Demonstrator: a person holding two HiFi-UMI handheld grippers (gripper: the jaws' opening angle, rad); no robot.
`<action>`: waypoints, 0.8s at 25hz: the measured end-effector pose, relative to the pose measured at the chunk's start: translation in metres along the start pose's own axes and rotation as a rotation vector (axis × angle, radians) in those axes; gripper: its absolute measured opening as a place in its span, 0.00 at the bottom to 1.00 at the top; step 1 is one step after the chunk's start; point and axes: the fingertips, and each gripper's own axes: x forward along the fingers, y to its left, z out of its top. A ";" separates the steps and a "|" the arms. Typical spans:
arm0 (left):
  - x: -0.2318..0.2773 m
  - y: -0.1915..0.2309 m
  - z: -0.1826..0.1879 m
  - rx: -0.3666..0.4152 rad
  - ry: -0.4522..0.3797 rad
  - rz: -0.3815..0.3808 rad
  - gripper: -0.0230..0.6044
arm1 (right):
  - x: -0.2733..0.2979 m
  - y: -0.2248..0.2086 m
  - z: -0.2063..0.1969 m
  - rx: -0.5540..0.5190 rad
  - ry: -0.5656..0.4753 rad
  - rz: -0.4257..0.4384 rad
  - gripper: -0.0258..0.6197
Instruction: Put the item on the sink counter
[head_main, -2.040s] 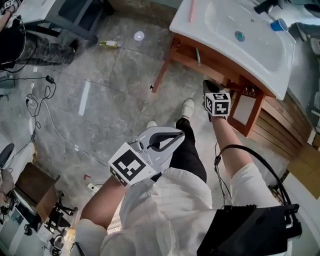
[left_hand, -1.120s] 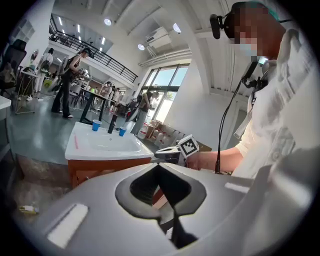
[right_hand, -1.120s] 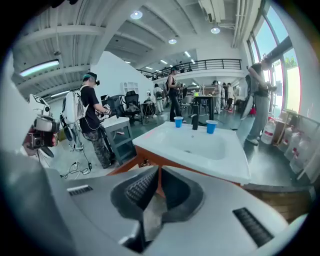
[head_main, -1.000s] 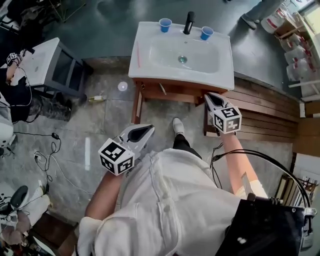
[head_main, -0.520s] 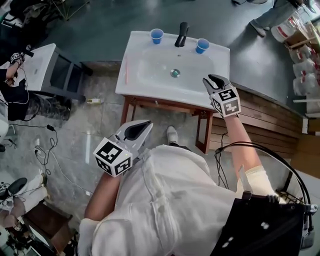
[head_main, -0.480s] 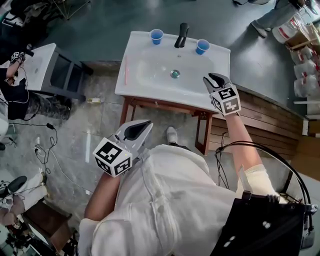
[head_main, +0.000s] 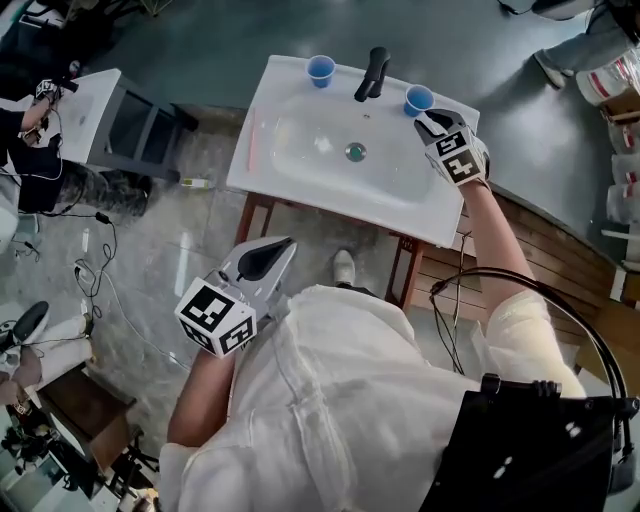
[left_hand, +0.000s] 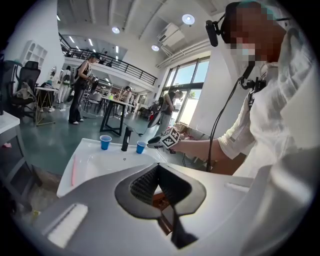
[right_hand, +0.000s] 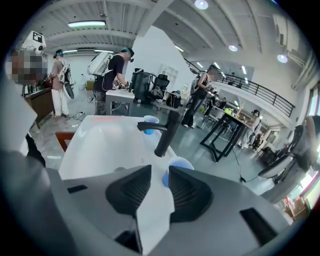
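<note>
The only print that shows is the black-and-white square pattern on each gripper's cube; none of it reads as letters.

The right gripper (head_main: 426, 117) (right_hand: 160, 172) hangs over the back right corner of the white sink counter (head_main: 290, 183). Its jaws stand well apart and have just been opening. Nothing is between the pads. The right blue cup (head_main: 418, 98) (right_hand: 179, 166) stands upright just past the fingertips, beside the black faucet (head_main: 373, 72), and the pads do not press on it. A left blue cup (head_main: 321, 69) stands on the faucet's other side, also on the back edge. A thin pink stick (head_main: 252, 140) lies along the counter's left edge. Which of these is the task's item I cannot tell; all three rest on the counter.

The left gripper (head_main: 288, 243) (left_hand: 158, 167) is held over the floor in front of the wooden stand (head_main: 397, 272), with its jaw tips together and nothing in them.

Half a second ago the right gripper was over the counter's front right edge. Two seconds ago it was down in front of the stand, below the counter. The left gripper keeps much the same place.
</note>
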 end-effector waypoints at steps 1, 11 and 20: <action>0.001 0.003 -0.001 -0.007 0.000 0.011 0.04 | 0.009 -0.004 -0.002 -0.017 0.013 0.009 0.18; 0.002 0.014 -0.006 -0.042 -0.002 0.066 0.04 | 0.064 -0.011 -0.018 -0.243 0.177 0.094 0.19; -0.011 0.024 -0.014 -0.069 -0.018 0.106 0.04 | 0.080 -0.015 -0.029 -0.242 0.241 0.119 0.09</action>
